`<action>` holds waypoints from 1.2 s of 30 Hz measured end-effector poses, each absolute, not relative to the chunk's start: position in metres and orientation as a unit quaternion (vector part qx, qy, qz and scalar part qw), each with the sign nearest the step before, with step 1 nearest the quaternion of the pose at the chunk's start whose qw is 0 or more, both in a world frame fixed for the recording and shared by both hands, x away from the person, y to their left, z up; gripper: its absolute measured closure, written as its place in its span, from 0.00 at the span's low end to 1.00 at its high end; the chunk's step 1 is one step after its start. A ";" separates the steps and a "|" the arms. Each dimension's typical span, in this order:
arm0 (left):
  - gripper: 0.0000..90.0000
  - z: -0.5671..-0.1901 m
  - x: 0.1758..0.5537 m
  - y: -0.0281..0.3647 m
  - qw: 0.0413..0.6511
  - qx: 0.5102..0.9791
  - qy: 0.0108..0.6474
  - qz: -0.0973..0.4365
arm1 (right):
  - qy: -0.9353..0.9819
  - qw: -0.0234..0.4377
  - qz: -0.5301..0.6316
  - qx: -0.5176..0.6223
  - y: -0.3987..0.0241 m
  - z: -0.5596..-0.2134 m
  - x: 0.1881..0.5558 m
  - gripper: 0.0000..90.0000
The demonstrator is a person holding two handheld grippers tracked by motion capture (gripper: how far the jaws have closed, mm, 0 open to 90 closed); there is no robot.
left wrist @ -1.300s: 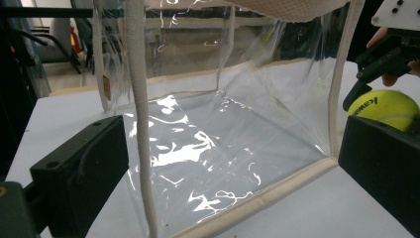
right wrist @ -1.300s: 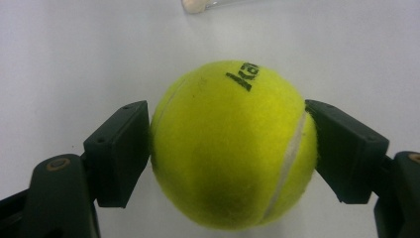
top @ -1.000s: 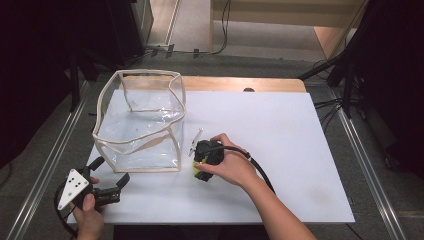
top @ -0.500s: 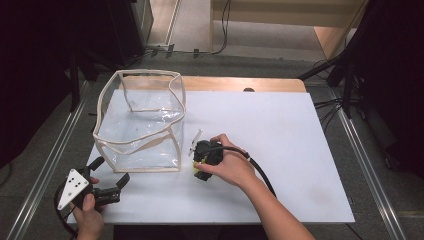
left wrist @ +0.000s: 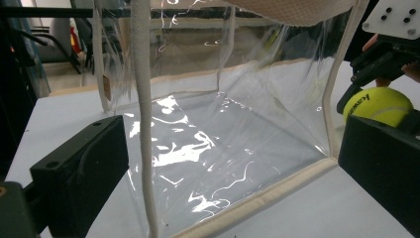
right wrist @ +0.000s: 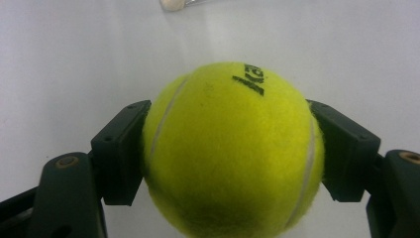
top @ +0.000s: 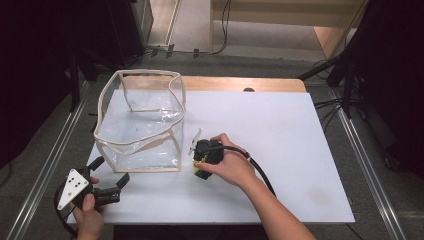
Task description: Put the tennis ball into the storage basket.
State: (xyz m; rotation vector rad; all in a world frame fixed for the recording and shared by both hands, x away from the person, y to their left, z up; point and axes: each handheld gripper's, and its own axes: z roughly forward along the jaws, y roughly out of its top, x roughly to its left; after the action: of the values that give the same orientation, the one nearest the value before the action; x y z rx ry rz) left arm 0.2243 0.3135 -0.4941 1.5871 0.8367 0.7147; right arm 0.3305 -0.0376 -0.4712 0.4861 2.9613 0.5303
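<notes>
A yellow tennis ball sits squeezed between the two black pads of my right gripper, which has just been closing on it. From above, that gripper points down at the white table just right of the clear bag's front corner, with a bit of the ball showing under it. The clear plastic bag with cream trim stands open-topped at the left. My left gripper is open at the table's front left edge, facing the bag, past which the ball shows.
A small white strip lies on the table between the bag and the right hand. The right gripper's black cable trails back along the forearm. Metal rails run along both sides of the table.
</notes>
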 end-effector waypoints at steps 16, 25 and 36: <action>0.00 -0.494 0.224 0.313 0.567 0.677 0.356 0.305 | 0.971 0.041 0.174 0.159 -0.042 -0.463 0.331 0.25; 0.00 -0.494 0.224 0.313 0.568 0.677 0.355 0.305 | 0.971 0.030 0.177 0.160 -0.045 -0.457 0.334 0.25; 0.00 -0.494 0.224 0.313 0.567 0.678 0.355 0.305 | 0.970 0.023 0.183 0.161 -0.049 -0.449 0.336 0.25</action>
State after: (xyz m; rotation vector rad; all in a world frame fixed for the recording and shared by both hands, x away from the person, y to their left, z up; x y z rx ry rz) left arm 0.2243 0.3130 -0.4941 1.5930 0.8351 0.7160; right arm 0.3358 -0.0486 -0.4490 0.4983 3.0019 0.5650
